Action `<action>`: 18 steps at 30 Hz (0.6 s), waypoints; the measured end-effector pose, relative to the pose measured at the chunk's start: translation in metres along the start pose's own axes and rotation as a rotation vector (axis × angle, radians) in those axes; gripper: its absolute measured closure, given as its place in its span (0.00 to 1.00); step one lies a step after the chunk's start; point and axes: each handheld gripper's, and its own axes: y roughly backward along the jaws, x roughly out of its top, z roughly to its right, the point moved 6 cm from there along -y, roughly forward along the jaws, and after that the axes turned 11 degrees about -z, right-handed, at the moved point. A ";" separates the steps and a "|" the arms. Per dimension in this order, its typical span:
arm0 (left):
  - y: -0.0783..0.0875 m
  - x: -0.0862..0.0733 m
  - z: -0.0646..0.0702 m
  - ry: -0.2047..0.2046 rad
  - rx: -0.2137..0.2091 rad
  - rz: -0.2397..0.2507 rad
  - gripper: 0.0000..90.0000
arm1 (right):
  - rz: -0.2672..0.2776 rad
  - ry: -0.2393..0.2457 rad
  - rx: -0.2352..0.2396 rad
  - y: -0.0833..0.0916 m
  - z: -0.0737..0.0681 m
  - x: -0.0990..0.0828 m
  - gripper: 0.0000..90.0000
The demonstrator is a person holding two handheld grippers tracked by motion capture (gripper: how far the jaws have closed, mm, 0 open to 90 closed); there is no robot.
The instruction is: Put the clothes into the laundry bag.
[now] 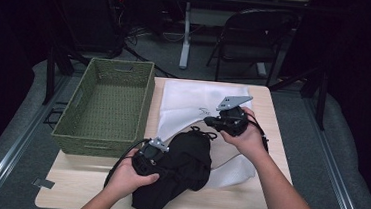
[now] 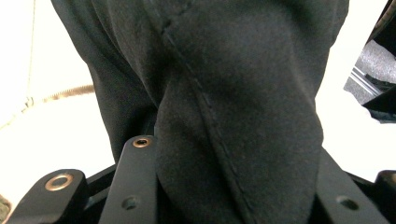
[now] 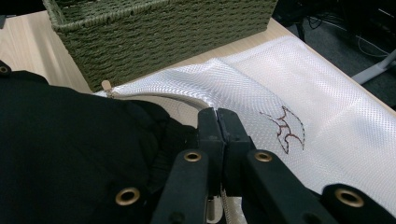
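Centre frame: left tongs (image 1: 156, 157) grip a fold of the black garment (image 1: 180, 172); right tongs (image 3: 218, 122), jaws pressed closed, pinch the white mesh bag's (image 3: 289, 93) edge, lower centre.

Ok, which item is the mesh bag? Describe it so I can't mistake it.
Start at the green woven basket on the table's left side. Directly right of it lies the mesh bag, flat and white, running under the black garment toward the near edge. It alone is pale and see-through in weave, with a small dark stitched emblem.
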 end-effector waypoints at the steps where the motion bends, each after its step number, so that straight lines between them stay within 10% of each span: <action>1: 0.000 0.002 0.000 0.002 -0.001 0.004 0.69 | 0.000 -0.002 0.001 0.000 0.000 0.000 0.99; 18: 0.003 0.024 -0.006 0.018 0.011 0.028 0.69 | 0.008 0.000 0.010 -0.002 -0.003 0.000 0.99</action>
